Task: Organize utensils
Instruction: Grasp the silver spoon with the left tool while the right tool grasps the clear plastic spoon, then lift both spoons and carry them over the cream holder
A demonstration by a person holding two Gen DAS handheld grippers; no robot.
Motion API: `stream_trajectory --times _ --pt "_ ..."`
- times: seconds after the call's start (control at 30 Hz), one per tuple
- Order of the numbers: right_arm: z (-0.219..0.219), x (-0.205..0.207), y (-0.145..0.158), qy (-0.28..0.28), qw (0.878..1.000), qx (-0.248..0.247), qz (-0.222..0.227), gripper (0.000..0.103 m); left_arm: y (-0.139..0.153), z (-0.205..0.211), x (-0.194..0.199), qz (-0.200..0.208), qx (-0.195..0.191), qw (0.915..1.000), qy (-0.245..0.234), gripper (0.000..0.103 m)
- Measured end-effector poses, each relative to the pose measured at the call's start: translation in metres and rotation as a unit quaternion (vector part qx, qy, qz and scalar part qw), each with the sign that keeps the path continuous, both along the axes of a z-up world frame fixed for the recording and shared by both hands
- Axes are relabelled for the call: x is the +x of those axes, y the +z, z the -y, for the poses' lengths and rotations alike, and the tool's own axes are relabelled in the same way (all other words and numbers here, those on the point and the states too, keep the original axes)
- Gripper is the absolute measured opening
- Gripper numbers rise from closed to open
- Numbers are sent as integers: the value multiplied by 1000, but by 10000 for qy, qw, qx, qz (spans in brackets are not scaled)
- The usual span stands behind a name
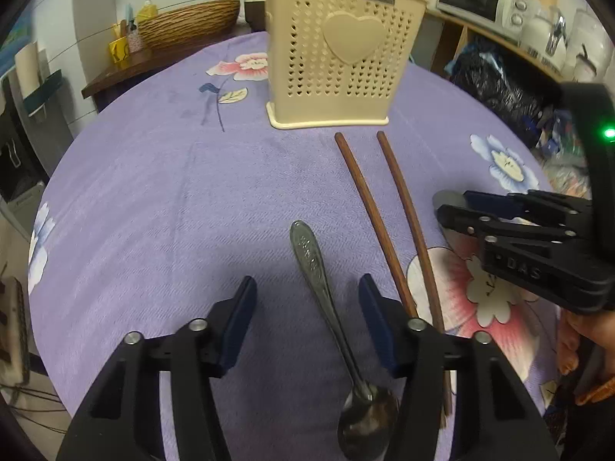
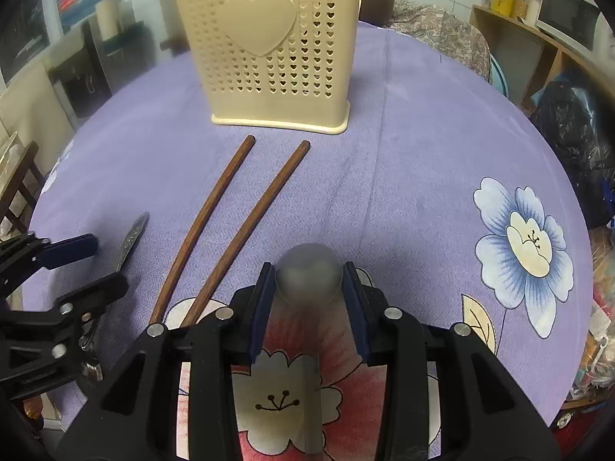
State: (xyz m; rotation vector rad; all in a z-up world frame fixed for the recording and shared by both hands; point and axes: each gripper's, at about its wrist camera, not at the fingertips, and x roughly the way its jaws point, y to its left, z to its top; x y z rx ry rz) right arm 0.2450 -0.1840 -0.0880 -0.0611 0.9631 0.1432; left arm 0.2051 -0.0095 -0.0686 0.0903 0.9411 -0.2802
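- Left gripper (image 1: 307, 299) has its jaws spread wide and empty, low over the purple cloth (image 1: 153, 199), straddling the handle of a metal spoon (image 1: 326, 307) that lies flat.
- Right gripper (image 2: 309, 288) is closed on a grey, blurred rounded object (image 2: 309, 272); what it is I cannot tell.
- Two chopsticks (image 1: 388, 223) lie side by side, apart, between the spoon and the right gripper.
- Cream holder (image 1: 338, 50) stands upright just beyond the chopsticks' far ends.

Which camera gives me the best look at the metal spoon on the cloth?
The left wrist view: the metal spoon lies lengthwise between the open left tongs, handle to bowl nearly all visible. The right wrist view shows only its handle tip beside the left tongs.
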Motion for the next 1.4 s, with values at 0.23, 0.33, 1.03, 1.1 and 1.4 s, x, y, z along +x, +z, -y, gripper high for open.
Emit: stream_trajectory --times 0.23,0.33,1.03,1.1,1.4 --pt "0 -2 -1 -13 10000 6 23 37 0 14 14 50 344 9994 -59 31" --pt "-1 -2 -1 -9 10000 -21 19 37 1 17 16 70 424 9991 -59 21" --pt "6 -4 0 52 9999 145 31 37 13 17 30 84 217 9997 -6 3" --pt "8 -4 0 41 9998 208 36 37 14 14 30 94 156 9998 14 3" --pt "18 -16 22 92 9957 814 431 37 46 -4 23 410 -510 9978 107 3"
